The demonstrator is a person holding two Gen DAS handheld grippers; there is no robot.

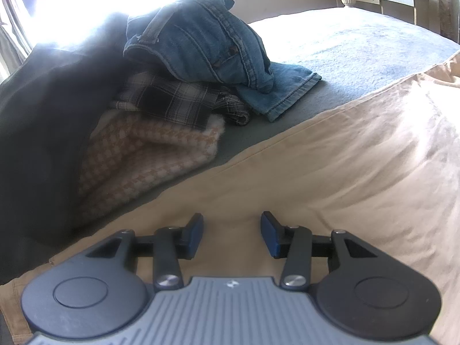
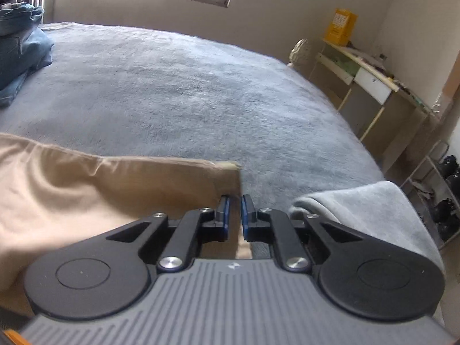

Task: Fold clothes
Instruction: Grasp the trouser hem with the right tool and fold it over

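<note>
On a grey-blanketed bed: tan garment spread along the near edge, cut off by both frames. Behind it, a heap of clothes: jeans on a plaid piece, on a houndstooth piece; dark cloth at left, shape lost in window glare. Left gripper: jaws partly spread over the tan fabric, contact not discernible. Right gripper: jaws nearly pressed together at the garment's corner edge; whether fabric lies pinched between them cannot be told.
</note>
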